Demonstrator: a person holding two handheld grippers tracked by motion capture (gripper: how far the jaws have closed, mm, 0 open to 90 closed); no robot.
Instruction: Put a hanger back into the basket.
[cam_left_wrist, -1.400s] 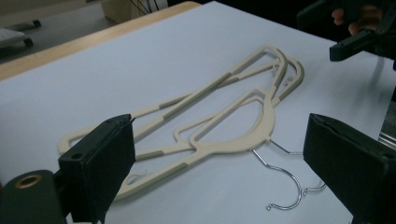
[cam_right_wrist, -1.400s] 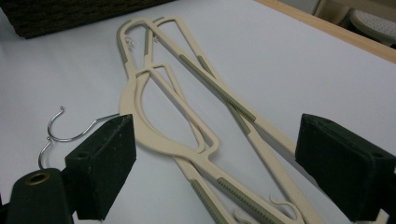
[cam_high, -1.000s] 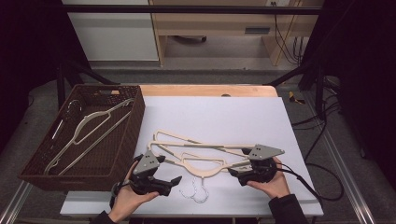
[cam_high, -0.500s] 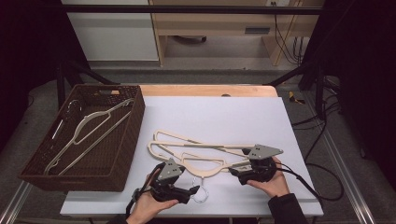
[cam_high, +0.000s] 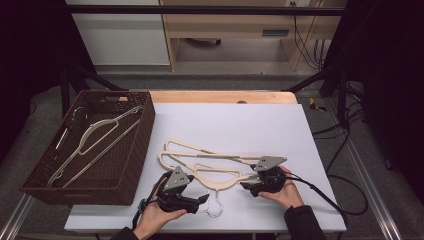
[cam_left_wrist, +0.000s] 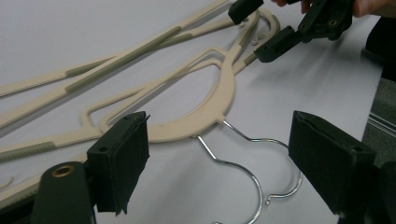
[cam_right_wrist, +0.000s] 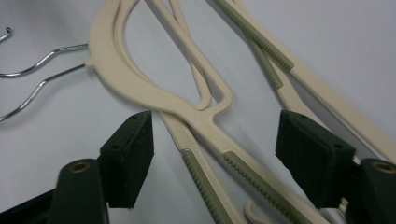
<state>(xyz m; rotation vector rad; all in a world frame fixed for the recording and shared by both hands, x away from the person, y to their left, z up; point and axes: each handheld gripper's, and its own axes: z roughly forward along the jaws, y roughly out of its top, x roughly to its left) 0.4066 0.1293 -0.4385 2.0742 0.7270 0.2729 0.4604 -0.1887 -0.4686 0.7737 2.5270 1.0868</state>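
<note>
Several cream plastic hangers (cam_high: 210, 162) lie overlapping on the white table, their metal hooks (cam_high: 215, 205) pointing at the front edge. My left gripper (cam_high: 204, 198) rests low beside the hooks, open. In the left gripper view its jaws (cam_left_wrist: 224, 158) straddle the neck of the cream hanger (cam_left_wrist: 205, 116) and the wire hooks (cam_left_wrist: 252, 172) without touching them. My right gripper (cam_high: 248, 187) is open at the hangers' right side. In the right gripper view its jaws (cam_right_wrist: 215, 158) stand on either side of two ribbed hanger arms (cam_right_wrist: 205, 126).
A dark wicker basket (cam_high: 135, 150) stands at the table's left, holding hangers (cam_high: 95, 135) of a greyer tone. The right gripper's cable (cam_high: 345, 205) loops off the right front edge. The white tabletop (cam_high: 240, 120) stretches behind the hangers.
My left gripper has moved right from beside the basket to the hangers' hooks. The right gripper and the hangers have stayed in place.
</note>
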